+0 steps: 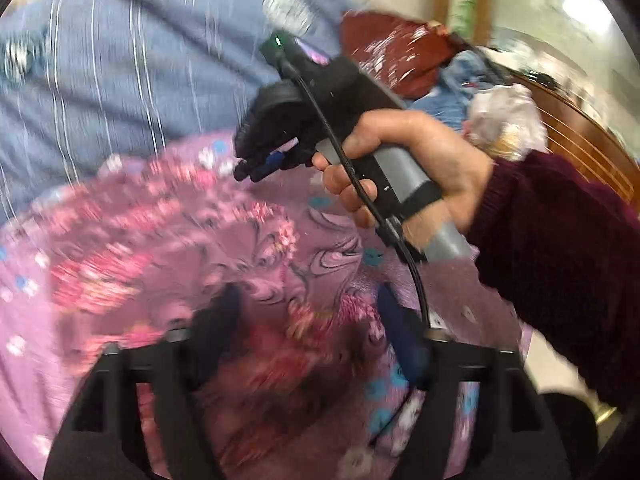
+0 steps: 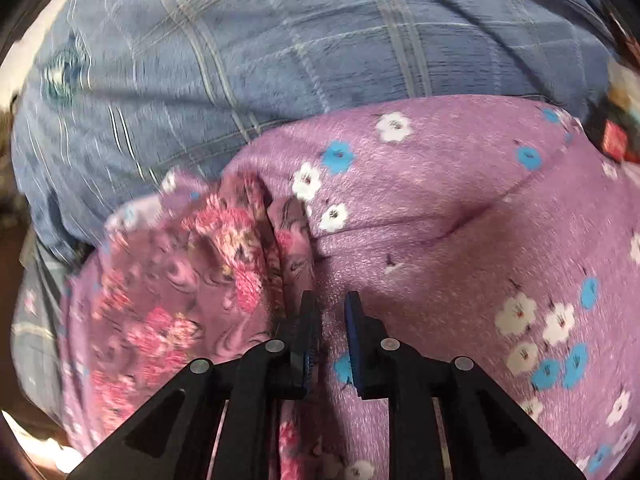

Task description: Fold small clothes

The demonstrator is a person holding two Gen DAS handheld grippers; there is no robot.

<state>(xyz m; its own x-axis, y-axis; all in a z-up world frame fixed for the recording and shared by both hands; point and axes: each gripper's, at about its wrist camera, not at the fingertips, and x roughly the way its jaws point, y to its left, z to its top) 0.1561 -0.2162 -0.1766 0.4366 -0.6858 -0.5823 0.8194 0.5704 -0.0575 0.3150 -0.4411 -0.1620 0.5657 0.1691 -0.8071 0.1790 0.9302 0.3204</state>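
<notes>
Folding the pink floral garment (image 2: 168, 280), bunched on the purple flowered cloth (image 2: 460, 208) over the blue bedspread (image 2: 240, 60).
Left gripper (image 1: 308, 344) released wide above it; right gripper (image 2: 329, 312) narrowly parted, empty. Risk: snagging both fabric layers.

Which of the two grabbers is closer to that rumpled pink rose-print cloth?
Left, as far as the blur shows. The left gripper hangs open directly over the rose-print cloth; the right gripper sits beside its edge, over the lilac flowered fabric.

Blue checked blanket (image 2: 280, 40) (rumpled), red floral cushion (image 1: 392, 52)
</notes>
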